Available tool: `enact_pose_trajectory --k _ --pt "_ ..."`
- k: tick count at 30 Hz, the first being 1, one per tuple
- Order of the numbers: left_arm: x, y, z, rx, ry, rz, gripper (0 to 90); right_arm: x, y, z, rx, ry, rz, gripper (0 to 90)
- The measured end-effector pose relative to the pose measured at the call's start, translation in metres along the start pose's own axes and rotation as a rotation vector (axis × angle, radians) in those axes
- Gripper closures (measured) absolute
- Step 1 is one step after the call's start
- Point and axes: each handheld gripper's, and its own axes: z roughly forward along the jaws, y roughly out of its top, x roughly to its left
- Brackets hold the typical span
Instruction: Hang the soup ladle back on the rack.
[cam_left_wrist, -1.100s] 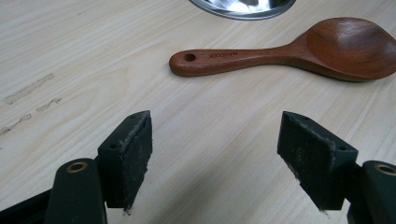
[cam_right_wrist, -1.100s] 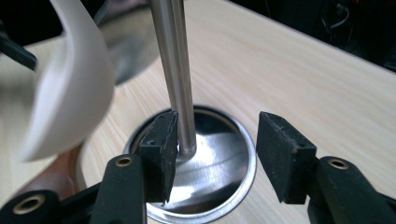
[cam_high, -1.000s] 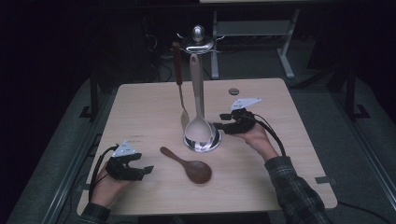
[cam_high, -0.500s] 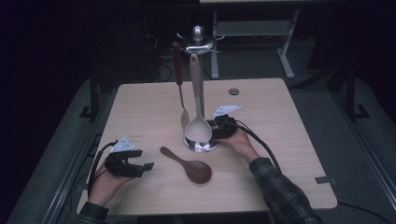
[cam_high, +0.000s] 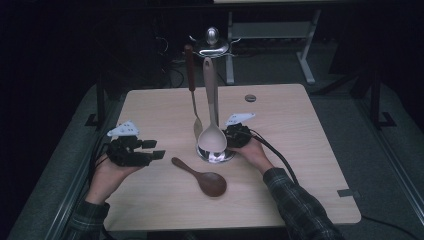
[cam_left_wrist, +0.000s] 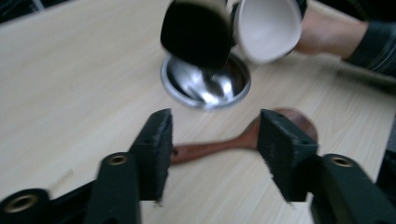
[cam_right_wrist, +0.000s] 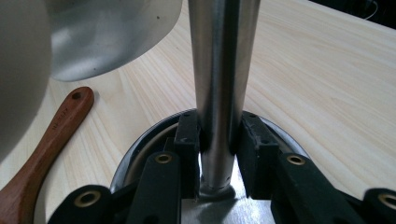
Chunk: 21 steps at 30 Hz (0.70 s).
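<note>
Spoon (cam_high: 201, 176), the brown wooden one, lies flat on the table (cam_high: 310, 150) just in front of the rack's round base (cam_high: 215, 154), bowl toward the person, handle pointing to the left gripper (cam_high: 150, 152). That gripper hovers above the table with nothing between its jaws, which have just been closing and stand about half apart; in the left gripper view the handle (cam_left_wrist: 215, 145) runs across the gap, lower down.

The right gripper (cam_right_wrist: 215, 140) has just closed on the rack's steel post (cam_right_wrist: 224, 70), low by the base, and the pads press on it from both sides.

Risks, as I judge them: the handle is thin and lies flush on the wood, so a shallow descent may pinch only one edge and send the spoon skidding toward the base. Lifted by the handle end, the heavy bowl may droop or twist out. A high swing could knock the pale ladle (cam_high: 212, 135) or the spatula (cam_high: 196, 120) hanging on the rack; these crowd the hooks. If the right grip slips on the smooth post, the rack may tip. A small dark disc (cam_high: 250, 98) lies well clear at the far edge.
</note>
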Motion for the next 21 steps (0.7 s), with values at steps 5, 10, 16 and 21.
enact_pose_trajectory --k 5,10,16,21 --pt "0.003 0.034 -0.010 -0.020 -0.055 0.020 68.9 0.002 0.000 0.000 -0.001 -0.012 -0.018 71.8" --pt "0.000 0.073 -0.019 -0.016 -0.089 0.066 89.5 0.001 -0.001 0.000 -0.005 -0.012 -0.023 71.9" --pt "-0.008 0.117 -0.026 -0.026 -0.079 0.135 89.7 0.001 -0.001 0.000 -0.007 -0.010 -0.032 72.0" --pt "-0.016 0.153 -0.033 -0.046 -0.079 0.179 89.7 0.001 -0.001 0.000 -0.007 -0.010 -0.036 72.1"
